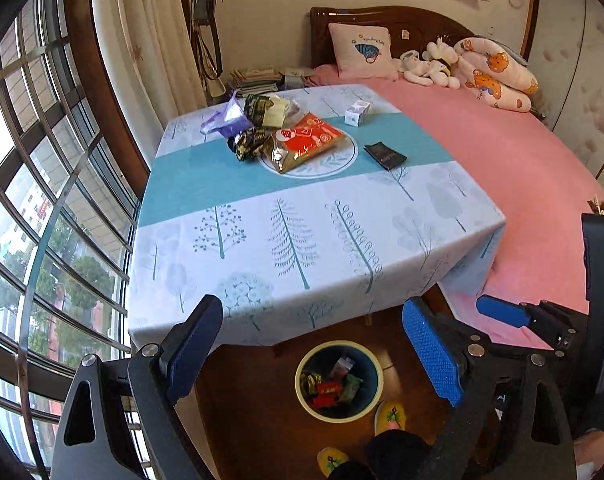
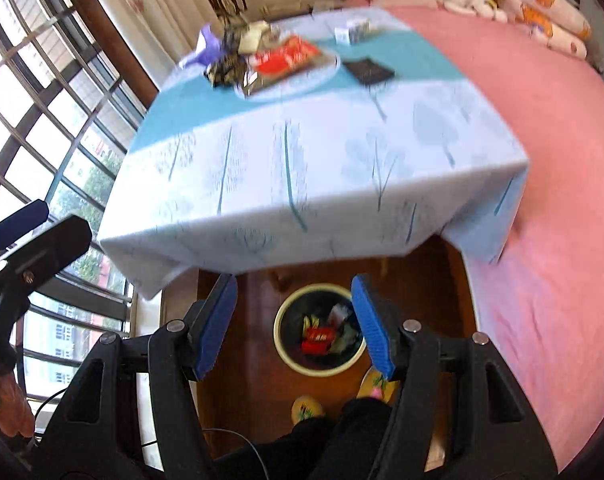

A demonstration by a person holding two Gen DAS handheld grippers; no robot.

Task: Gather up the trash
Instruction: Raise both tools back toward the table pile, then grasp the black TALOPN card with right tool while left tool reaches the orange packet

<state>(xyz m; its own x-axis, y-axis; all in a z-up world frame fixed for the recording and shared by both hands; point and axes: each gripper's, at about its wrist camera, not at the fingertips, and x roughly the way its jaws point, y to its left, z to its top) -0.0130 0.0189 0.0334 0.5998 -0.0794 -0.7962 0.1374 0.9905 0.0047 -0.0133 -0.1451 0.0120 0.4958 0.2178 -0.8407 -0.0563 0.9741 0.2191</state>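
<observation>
Trash lies in a heap at the far side of the table: a red-and-gold snack bag (image 1: pixel 305 142) (image 2: pixel 286 58), a black-and-gold wrapper (image 1: pixel 248 146), a dark green packet (image 1: pixel 268 110) and a purple plastic bag (image 1: pixel 228 118). On the floor below the table's near edge, a round bin (image 1: pixel 300 390) (image 2: pixel 280 340) holds several wrappers. My left gripper (image 1: pixel 311 308) hangs open and empty above the bin. My right gripper (image 2: pixel 294 284) is likewise open and empty over the bin. Its view is blurred.
A small white box (image 1: pixel 357 112) and a black card case (image 1: pixel 385 155) also lie on the tree-patterned tablecloth (image 1: pixel 262 216). A pink bed (image 1: pixel 521 180) is at the right and a window at the left. The person's dark legs and yellow slippers (image 1: pixel 391 416) are beside the bin.
</observation>
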